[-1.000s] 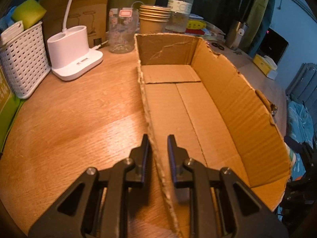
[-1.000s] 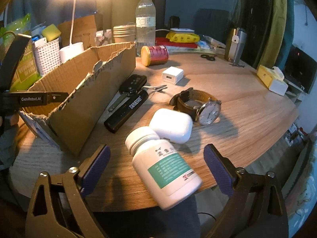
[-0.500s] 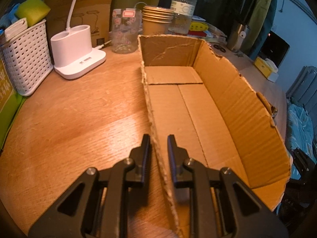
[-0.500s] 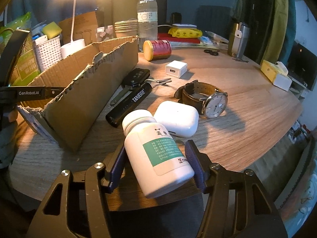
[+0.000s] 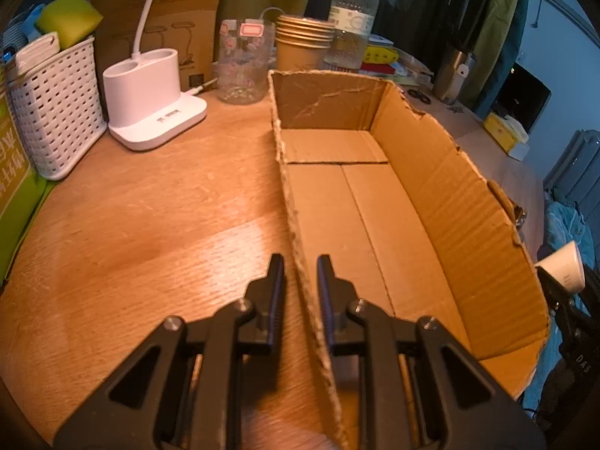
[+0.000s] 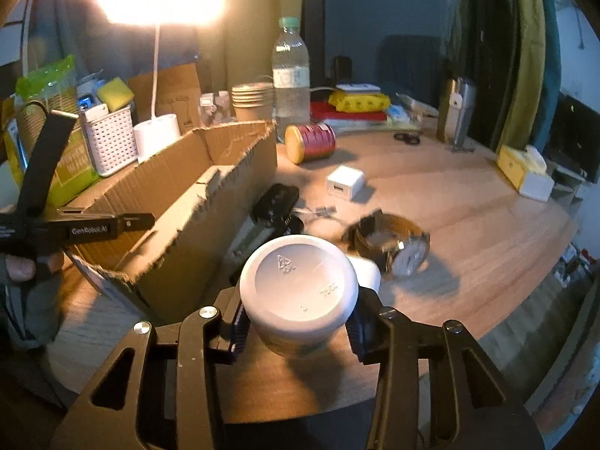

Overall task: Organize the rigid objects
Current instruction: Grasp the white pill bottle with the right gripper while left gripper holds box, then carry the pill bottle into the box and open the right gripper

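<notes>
The white pill bottle (image 6: 298, 277) is off the table between the fingers of my right gripper (image 6: 298, 322), base toward the camera. The jaws are closing and the pads press its sides. Behind it lie a white earbud case (image 6: 369, 273), a brown-strapped watch (image 6: 397, 247), a black car key (image 6: 277, 202), a white charger (image 6: 345, 183) and a red can (image 6: 311, 142). My left gripper (image 5: 300, 281) is shut on the left wall of the empty cardboard box (image 5: 431, 195), one finger on each side. In the right wrist view the box (image 6: 180, 202) stands left of the bottle.
At the back stand a water bottle (image 6: 290, 75), stacked paper cups (image 5: 303, 45), a white lamp base (image 5: 150, 105) and a white basket (image 5: 52, 105). A yellow tissue box (image 6: 525, 165) sits at the far right. A hand (image 6: 22, 266) holds the left gripper.
My right gripper has closed on the pill bottle and lifted it, tipping its base toward the camera. The left gripper and the box have stayed put.
</notes>
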Motion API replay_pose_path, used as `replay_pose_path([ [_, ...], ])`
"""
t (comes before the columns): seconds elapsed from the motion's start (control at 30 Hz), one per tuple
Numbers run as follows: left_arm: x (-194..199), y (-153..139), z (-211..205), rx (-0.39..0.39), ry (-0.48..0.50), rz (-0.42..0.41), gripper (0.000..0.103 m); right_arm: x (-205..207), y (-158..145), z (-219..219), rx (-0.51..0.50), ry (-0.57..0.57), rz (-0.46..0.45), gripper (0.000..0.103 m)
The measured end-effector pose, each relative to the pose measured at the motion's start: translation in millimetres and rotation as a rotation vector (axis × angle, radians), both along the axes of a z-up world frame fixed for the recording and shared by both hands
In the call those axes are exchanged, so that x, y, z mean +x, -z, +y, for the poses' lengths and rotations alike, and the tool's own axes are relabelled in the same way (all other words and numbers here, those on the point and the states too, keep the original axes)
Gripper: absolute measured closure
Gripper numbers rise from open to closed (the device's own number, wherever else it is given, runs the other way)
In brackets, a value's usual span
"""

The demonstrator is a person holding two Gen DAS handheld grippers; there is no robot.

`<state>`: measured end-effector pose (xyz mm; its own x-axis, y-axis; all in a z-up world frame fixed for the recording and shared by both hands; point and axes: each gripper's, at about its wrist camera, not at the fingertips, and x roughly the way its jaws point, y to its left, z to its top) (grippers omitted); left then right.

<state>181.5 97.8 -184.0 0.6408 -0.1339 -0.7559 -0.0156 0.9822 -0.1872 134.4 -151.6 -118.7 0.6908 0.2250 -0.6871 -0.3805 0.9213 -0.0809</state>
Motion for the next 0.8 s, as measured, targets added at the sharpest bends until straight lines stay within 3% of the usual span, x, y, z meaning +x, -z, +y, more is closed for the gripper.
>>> replay_pose_path([
  [0.27, 0, 0, 0, 0.000, 0.000, 0.001, 0.085, 6, 0, 9, -0.004, -0.030, -0.004, 0.058],
  [0.53, -1, 0, -2, 0.004, 0.004, 0.001, 0.085, 6, -25, 18, 0.031, -0.054, -0.058, 0.058],
  [0.8, 0, 0, -2, 0.003, 0.002, 0.003, 0.085, -7, -55, 47, 0.090, -0.153, -0.134, 0.058],
])
